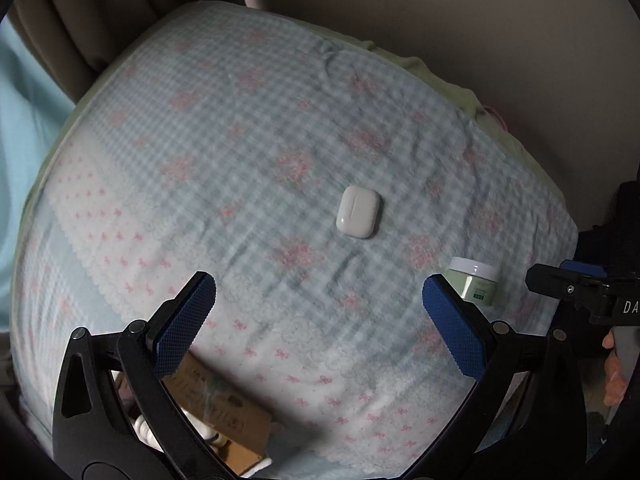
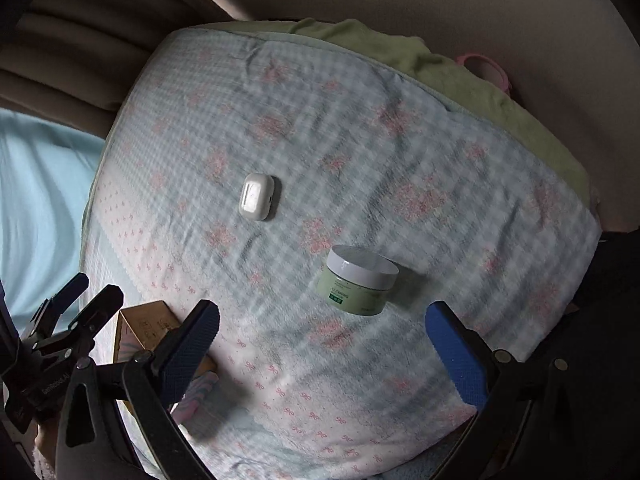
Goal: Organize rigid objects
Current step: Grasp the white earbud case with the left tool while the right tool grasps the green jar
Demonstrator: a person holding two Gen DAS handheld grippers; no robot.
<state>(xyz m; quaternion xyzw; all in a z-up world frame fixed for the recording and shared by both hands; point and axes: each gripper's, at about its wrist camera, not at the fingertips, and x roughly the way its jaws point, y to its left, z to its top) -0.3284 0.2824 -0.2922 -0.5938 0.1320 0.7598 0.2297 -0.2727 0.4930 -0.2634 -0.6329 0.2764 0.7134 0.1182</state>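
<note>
A white earbud case [image 1: 357,217] [image 2: 257,196] lies flat on a blue checked blanket with pink bows [image 1: 248,140] [image 2: 360,152]. To its right a pale green cream jar with a white lid [image 1: 476,280] [image 2: 358,280] stands upright on the same blanket. My left gripper [image 1: 320,292] hovers open above the blanket, short of the earbud case, with nothing between its blue pads. My right gripper [image 2: 322,320] is also open and empty, just short of the jar. A cardboard box [image 1: 224,416] [image 2: 146,330] sits at the blanket's near left corner, holding white items.
Green bedding [image 2: 420,60] and a pink ring-shaped object [image 2: 486,66] lie at the far right by the wall. Beige curtains [image 1: 80,20] hang at the far left over a light blue sheet [image 1: 24,140]. A hand [image 1: 614,376] holds the right gripper's handle.
</note>
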